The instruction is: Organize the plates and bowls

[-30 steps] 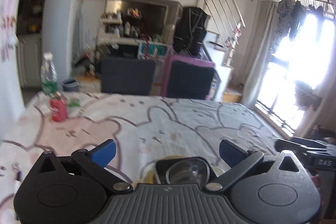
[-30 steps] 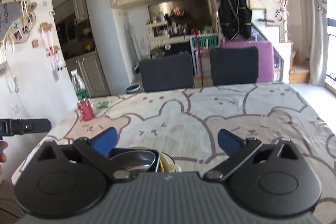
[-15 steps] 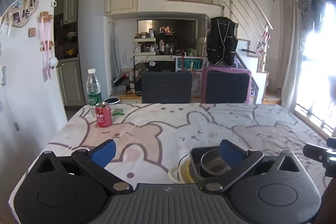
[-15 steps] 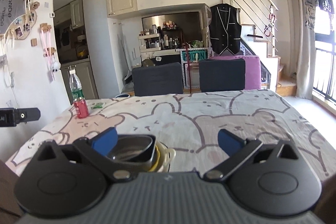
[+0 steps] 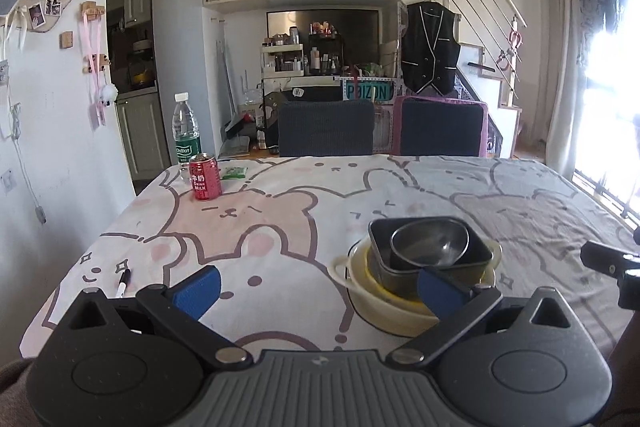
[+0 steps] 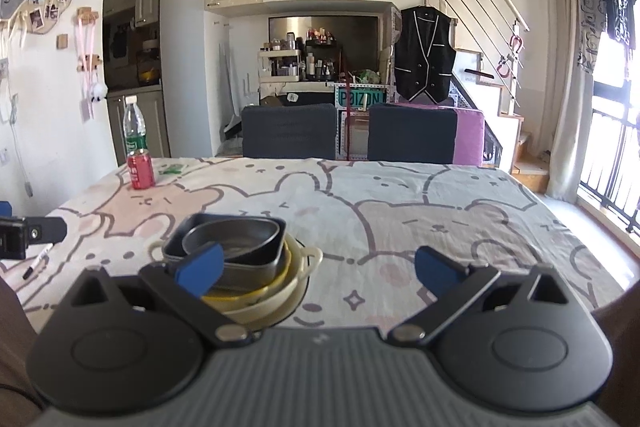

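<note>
We hold the left hand-held gripper [image 5: 316, 291] spread wide and empty, and the right hand-held gripper [image 6: 318, 267] likewise wide with nothing in it. Between them on the bench [image 5: 280, 211] sits the nested stack [image 5: 420, 267]: a round metal bowl [image 5: 430, 241] in a dark square dish [image 5: 472, 257], inside yellow and cream bowls, probably nested to save space. At ten o'clock stands a red can [image 5: 205, 177].
</note>
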Action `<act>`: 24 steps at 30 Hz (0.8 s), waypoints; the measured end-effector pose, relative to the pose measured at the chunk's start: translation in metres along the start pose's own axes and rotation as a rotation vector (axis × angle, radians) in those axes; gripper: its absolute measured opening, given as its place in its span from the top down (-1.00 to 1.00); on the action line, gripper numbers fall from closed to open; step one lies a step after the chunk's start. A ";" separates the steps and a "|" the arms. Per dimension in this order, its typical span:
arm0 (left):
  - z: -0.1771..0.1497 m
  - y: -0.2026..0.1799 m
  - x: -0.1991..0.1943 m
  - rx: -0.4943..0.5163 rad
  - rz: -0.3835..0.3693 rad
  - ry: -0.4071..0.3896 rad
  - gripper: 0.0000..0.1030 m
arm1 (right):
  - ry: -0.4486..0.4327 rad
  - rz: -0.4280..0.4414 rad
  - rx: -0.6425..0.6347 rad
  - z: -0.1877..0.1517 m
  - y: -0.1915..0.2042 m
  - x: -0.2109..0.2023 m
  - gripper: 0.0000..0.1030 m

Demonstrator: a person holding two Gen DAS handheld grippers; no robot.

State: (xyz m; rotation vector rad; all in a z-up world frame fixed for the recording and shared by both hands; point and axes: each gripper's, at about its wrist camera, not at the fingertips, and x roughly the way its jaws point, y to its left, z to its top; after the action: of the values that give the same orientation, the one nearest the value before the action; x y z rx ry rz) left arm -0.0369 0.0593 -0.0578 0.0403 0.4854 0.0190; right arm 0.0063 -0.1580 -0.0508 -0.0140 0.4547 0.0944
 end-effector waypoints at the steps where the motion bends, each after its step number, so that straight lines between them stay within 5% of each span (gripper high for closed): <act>1: -0.003 -0.001 -0.001 0.006 0.004 -0.005 -1.00 | 0.002 -0.002 -0.002 -0.001 0.001 0.000 -0.99; 24: -0.021 -0.010 0.007 0.036 -0.012 0.019 -1.00 | 0.018 -0.020 -0.045 -0.011 -0.006 0.001 -0.99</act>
State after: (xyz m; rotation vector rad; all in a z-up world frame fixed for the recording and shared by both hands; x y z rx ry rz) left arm -0.0404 0.0502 -0.0798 0.0728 0.5051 -0.0007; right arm 0.0029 -0.1643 -0.0612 -0.0636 0.4701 0.0848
